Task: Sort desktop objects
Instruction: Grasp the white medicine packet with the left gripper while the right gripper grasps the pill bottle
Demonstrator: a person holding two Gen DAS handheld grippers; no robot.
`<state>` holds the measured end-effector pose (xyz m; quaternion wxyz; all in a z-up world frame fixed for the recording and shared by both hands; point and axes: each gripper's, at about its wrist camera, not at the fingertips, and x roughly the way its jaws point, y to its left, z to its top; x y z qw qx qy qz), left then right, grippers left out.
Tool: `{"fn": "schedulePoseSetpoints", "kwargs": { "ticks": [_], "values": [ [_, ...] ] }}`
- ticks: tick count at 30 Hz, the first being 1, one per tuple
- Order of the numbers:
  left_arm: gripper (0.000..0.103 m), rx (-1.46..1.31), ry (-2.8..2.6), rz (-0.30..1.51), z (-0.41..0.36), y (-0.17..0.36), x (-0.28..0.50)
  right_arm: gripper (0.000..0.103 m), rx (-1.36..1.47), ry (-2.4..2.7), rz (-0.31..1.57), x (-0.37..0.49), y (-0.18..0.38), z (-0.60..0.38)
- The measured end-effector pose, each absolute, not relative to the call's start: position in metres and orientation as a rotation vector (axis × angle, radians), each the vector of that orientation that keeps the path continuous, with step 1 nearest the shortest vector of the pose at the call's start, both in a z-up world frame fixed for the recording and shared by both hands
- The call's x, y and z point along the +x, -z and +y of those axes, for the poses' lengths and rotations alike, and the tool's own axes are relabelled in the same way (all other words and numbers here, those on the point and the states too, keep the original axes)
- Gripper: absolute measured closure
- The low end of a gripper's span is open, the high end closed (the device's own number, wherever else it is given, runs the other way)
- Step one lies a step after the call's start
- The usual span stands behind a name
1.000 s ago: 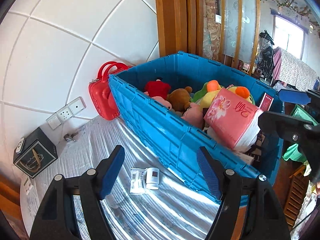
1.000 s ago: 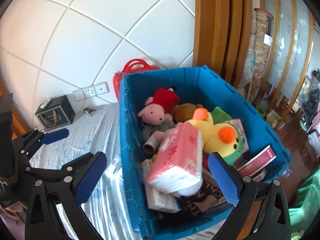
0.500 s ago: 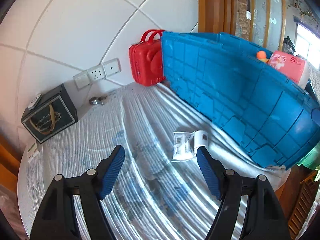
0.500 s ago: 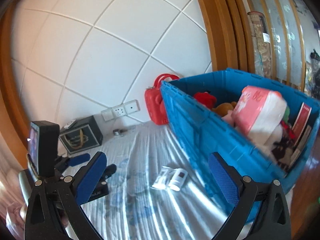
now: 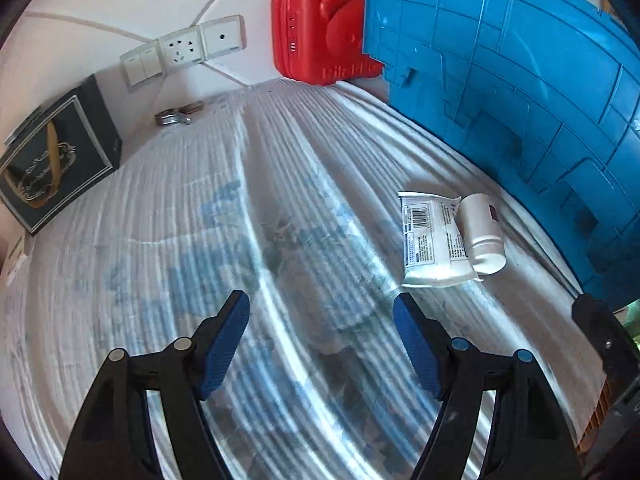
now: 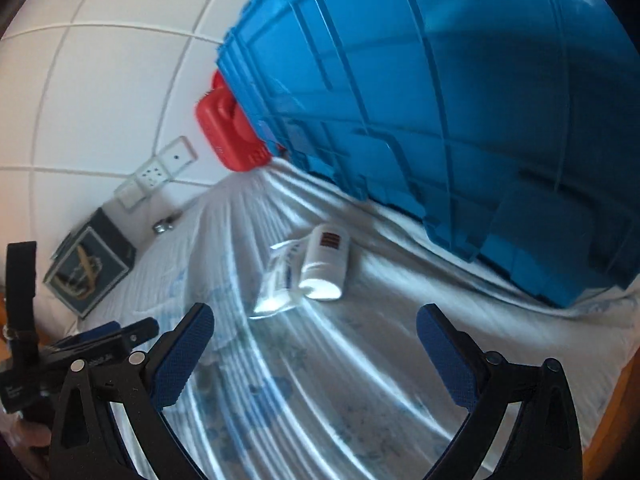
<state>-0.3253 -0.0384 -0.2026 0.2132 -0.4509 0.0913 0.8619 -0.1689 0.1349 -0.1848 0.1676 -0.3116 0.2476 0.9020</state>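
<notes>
We count one blue crate [image 5: 520, 80], one red case [image 5: 316, 36], one dark gift box [image 5: 52, 156], one white bottle [image 5: 482, 232], one white packet [image 5: 428, 240] and two grippers.

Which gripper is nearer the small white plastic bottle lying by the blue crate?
Probably the right gripper: the white bottle lies just ahead between its open fingers. For the left gripper, it sits off to the right.

A bottle [image 5: 482, 232] lies on its side touching a sealed packet [image 5: 430, 240] on the cloth-covered table [image 5: 240, 220], just before the storage crate [image 5: 520, 80]. Behind, a small suitcase [image 5: 316, 36] stands against the crate's left end by the wall, with a wall socket [image 5: 180, 50], a metal clip [image 5: 178, 115] and a gift box [image 5: 52, 156] further left.
</notes>
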Motion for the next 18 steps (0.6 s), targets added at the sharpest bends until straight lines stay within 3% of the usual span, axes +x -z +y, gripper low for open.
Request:
{"fn": "schedulePoseSetpoints", "kwargs": {
  "ticks": [2,14,16,17,18],
  "values": [
    [0.029,-1.242,-2.362,0.233,-0.018,0.215,-0.336,0.016,-0.895,-2.531,0.712,-0.178,0.201,0.141],
    [0.029,-1.177,-2.147,0.271,0.071,0.266,-0.368,0.017,-0.85,-2.432,0.676,-0.207,0.226,0.166],
    [0.044,-1.15,-2.123,0.255,0.066,0.266,-0.369,0.017,-0.86,-2.425,0.677,-0.216,0.23,0.168],
    [0.06,-1.139,-2.11,0.231,0.062,0.264,-0.37,0.02,-0.862,-2.424,0.682,-0.22,0.231,0.169],
    [0.06,-1.131,-2.125,0.253,0.059,0.262,-0.369,0.021,-0.86,-2.428,0.696,-0.223,0.232,0.171]
  ]
}}
